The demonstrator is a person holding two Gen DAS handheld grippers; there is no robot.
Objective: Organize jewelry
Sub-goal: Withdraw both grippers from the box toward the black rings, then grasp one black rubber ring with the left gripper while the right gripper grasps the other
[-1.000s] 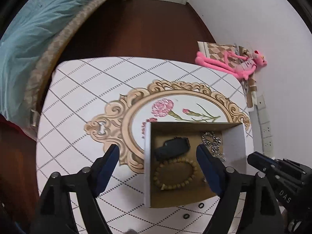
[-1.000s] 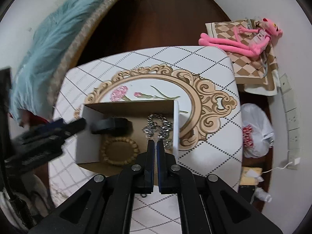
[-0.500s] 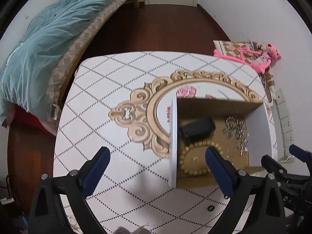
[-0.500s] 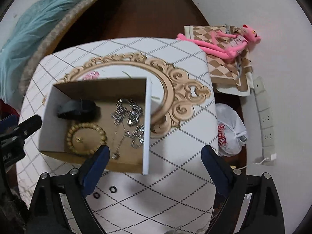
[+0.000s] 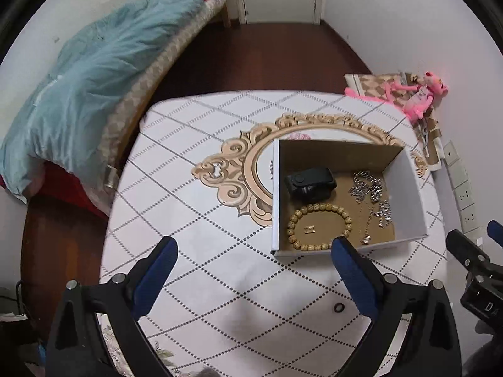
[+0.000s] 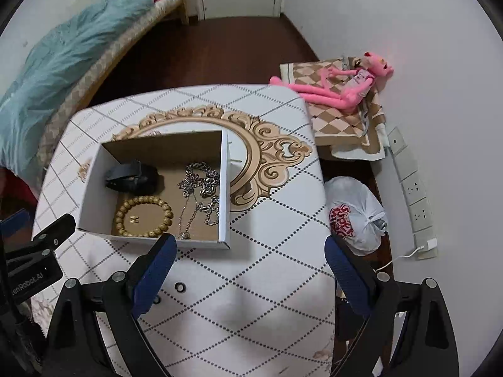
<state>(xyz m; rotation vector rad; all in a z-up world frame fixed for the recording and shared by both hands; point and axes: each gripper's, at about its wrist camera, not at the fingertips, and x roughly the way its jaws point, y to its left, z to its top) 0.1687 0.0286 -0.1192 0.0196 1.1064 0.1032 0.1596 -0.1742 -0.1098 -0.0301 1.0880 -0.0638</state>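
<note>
An open cardboard box (image 5: 411,198) (image 6: 94,188) sits on the white patterned table (image 5: 201,220). Inside lie a black band (image 5: 311,182) (image 6: 132,176), a wooden bead bracelet (image 5: 345,216) (image 6: 143,201) around a small gold charm (image 5: 309,229), and tangled silver chains (image 5: 367,188) (image 6: 201,182). A small dark ring (image 5: 339,308) (image 6: 180,287) lies on the table in front of the box, with a second ring (image 6: 156,299) beside it. My left gripper (image 5: 254,248) hovers open left of the box's near corner. My right gripper (image 6: 250,246) hovers open at its near right corner. Neither holds anything.
A bed with a blue blanket (image 5: 94,72) runs along the left. A pink plush toy (image 6: 339,88) lies on a checkered cushion by the right wall, above a white plastic bag (image 6: 355,213) and wall sockets (image 6: 415,188). The table's right edge drops off near the bag.
The right gripper went from shut over the box to wide open. The left gripper opened wider. Both have pulled back from the box toward the table's near side.
</note>
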